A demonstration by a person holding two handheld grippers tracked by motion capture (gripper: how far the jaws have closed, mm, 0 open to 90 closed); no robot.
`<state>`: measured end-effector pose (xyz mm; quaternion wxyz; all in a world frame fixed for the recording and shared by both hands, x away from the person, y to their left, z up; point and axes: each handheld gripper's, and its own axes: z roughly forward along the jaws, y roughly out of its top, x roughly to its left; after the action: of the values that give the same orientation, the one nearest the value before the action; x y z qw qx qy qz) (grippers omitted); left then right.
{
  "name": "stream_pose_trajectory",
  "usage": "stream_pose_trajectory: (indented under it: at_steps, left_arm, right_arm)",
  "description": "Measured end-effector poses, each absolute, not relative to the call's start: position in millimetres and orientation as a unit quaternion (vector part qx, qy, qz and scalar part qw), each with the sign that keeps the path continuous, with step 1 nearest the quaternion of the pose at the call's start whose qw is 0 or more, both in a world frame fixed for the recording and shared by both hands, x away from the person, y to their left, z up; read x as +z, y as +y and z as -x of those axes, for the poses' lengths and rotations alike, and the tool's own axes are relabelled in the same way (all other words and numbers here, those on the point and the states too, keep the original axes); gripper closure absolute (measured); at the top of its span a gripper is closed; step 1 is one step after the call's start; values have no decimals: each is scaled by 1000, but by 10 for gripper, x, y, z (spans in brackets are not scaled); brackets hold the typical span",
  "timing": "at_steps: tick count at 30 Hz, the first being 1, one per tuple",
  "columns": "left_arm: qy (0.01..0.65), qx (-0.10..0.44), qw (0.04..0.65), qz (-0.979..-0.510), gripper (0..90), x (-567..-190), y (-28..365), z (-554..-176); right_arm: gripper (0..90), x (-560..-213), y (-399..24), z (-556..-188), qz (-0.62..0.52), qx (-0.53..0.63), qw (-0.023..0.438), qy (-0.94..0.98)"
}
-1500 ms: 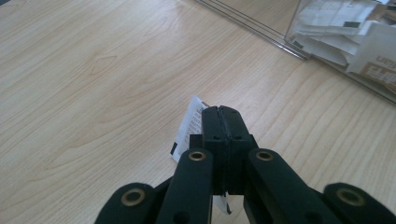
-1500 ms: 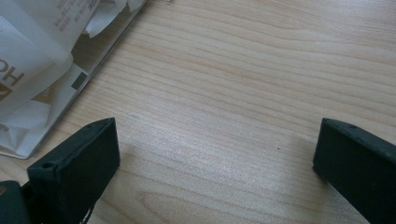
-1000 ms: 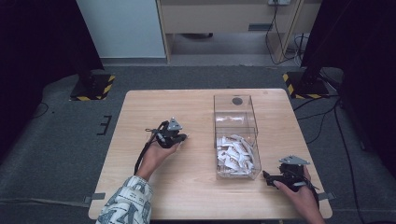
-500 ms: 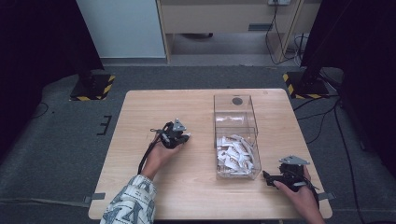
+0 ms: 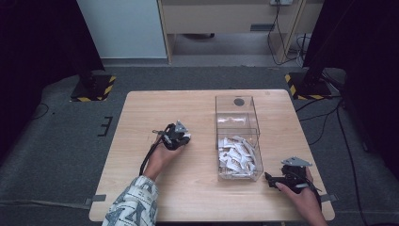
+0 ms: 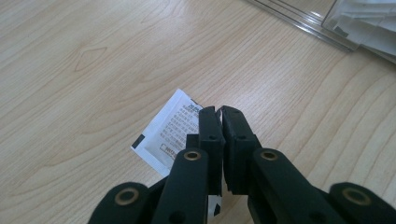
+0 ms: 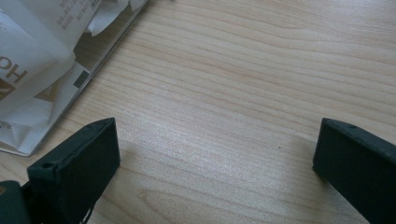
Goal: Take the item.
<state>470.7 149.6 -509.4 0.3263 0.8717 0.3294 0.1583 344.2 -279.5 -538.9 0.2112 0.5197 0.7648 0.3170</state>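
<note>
While the left gripper (image 6: 219, 112) hangs low over the table (image 5: 155, 108), its jaws are all but shut, and a white sachet (image 6: 170, 133) lies flat on the wood just beneath and beside them; whether a corner is pinched, I cannot tell. That sachet looks light, thin and floppy, likely slick, so an edge or corner is the place to nip it, not the flat face. Off to the side, the clear box (image 5: 237, 136) holds more sachets. Near its front corner the right gripper (image 7: 215, 154) rests wide open, empty.
</note>
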Motion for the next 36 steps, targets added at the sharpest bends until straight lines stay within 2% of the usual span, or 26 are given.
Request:
stream_pose_trajectory:
  at_steps: [5,12,28,36]
  left_arm:
    - [332,160,330,-869,819,-5110,1499,-4708]
    - [334,167,331,-867,643,-5111,1487,-4693]
    - [307,183,346,-867,131,-5097,1468,-4628]
    - [306,172,348,-869,42,-5056,1456,-4585]
  right_arm:
    - [8,-5389,-2795,-3442,-520,317,211,765]
    - [8,-5389,-2795,-3442,-520,317,211,765]
    - [8,-5389,-2795,-3442,-520,317,211,765]
    - [8,-5389,-2795,-3442,-520,317,211,765]
